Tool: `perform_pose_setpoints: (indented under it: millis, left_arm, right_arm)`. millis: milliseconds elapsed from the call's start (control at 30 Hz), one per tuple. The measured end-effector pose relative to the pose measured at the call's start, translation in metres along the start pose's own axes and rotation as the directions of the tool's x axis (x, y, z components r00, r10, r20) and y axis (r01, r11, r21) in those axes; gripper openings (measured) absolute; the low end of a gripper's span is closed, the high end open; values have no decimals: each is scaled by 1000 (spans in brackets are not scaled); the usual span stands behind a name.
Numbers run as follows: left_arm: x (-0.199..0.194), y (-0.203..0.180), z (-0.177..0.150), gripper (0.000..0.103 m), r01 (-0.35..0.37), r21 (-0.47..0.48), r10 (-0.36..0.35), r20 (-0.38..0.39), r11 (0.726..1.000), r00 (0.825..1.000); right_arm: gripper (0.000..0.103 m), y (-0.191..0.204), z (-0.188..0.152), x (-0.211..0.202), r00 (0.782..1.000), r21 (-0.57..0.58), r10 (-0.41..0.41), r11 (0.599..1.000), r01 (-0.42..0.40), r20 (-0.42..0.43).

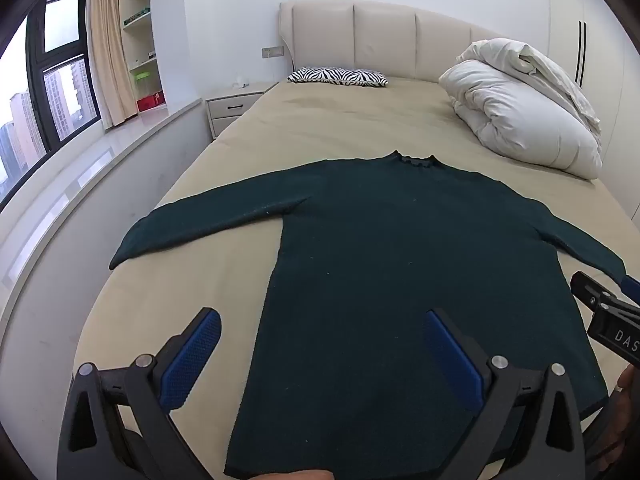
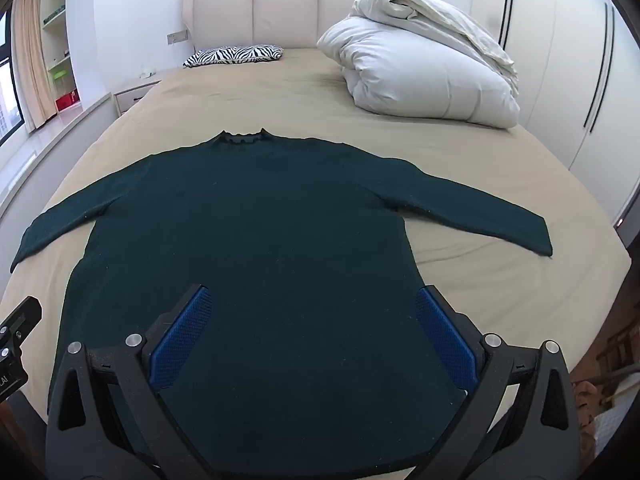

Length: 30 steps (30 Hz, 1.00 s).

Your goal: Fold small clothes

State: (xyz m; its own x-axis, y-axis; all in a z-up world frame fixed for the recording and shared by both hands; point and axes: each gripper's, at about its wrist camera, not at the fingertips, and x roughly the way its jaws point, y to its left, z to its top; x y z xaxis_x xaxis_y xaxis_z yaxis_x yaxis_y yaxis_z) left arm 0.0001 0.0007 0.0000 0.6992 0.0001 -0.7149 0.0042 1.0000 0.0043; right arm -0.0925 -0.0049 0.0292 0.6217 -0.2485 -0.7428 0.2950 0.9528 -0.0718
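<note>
A dark green long-sleeved sweater [image 1: 400,264] lies flat on the beige bed [image 1: 340,128], collar away from me and both sleeves spread out; it also shows in the right wrist view [image 2: 256,248]. My left gripper [image 1: 322,324] is open and empty, above the sweater's lower left edge. My right gripper [image 2: 314,300] is open and empty, above the sweater's lower right part. The right gripper's body [image 1: 608,320] shows at the right edge of the left wrist view. The hem is partly hidden behind the grippers.
A folded white duvet [image 2: 424,60] lies at the bed's far right. A zebra-print pillow [image 2: 234,55] lies by the headboard [image 2: 256,12]. A nightstand [image 1: 234,110] and window ledge [image 1: 104,184] stand left of the bed, wardrobes [image 2: 568,80] to the right.
</note>
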Motion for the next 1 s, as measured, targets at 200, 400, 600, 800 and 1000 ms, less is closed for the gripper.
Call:
perform_pose_setpoints:
  millis: [200,400,600,800,1000]
  left_arm:
    - [1,1,1,103,-12,10,12,5,1000,1000]
    - [-4,-6,2,103,-18,14,18,12,1000,1000]
    - [-4,-5,5,103,-14,10,14,21,1000,1000]
    - [-6,-4,7,103,-16,6,16,25,1000,1000]
    - [-7,-1,6,103,-14,8,13,26,1000,1000]
  right_arm:
    - [103,2,-3,1,1000,9,-3,1000,3,1]
    - [103,1,-2,1,1000,4,0,1000,0,1]
    - [103,2,-1,-1,1000,3,2,1000,-2,1]
    - [103,4,-5,0,1000,0,5,1000,-5,-1]
    - [103,5,-6,0,1000,0,4,1000,-4,-1]
